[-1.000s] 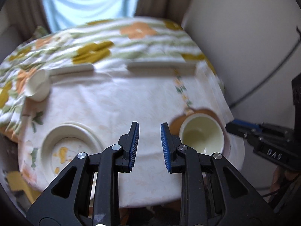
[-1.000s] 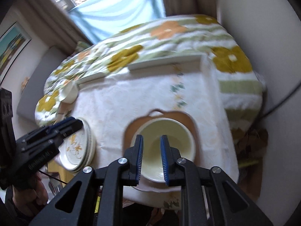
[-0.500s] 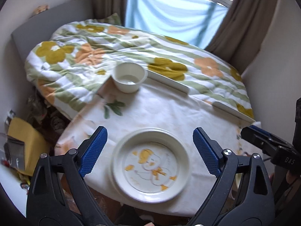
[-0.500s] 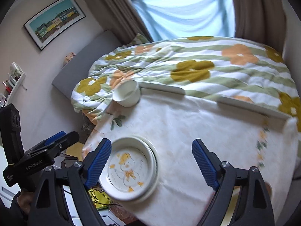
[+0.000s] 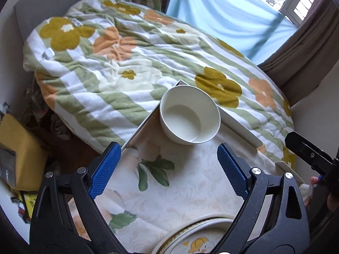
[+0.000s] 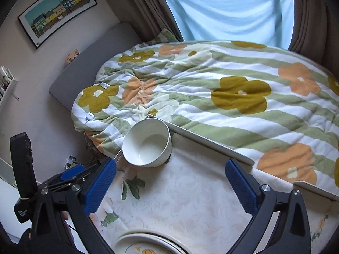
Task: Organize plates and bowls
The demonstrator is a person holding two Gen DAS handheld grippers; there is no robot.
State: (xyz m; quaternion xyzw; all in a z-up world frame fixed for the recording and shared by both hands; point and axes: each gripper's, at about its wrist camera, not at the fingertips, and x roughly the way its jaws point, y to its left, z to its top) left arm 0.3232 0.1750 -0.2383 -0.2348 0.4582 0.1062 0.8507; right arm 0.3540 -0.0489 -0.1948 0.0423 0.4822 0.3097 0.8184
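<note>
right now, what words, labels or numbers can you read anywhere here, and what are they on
No text reads clearly.
Three lines of small white print on the black plastic handle: too small to read.
Dark print on the yellow printed packet below the table edge: blurred, unreadable.
Framed picture of coloured houses: no lettering visible.

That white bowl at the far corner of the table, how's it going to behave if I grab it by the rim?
The white bowl looks like glazed ceramic, so probably rigid, slick on the pads, and breakable if dropped. Its walls are deep and its base narrower than the rim, so a one-sided pinch may tip it. It sits at the table's corner, so a push could send it off.
</note>
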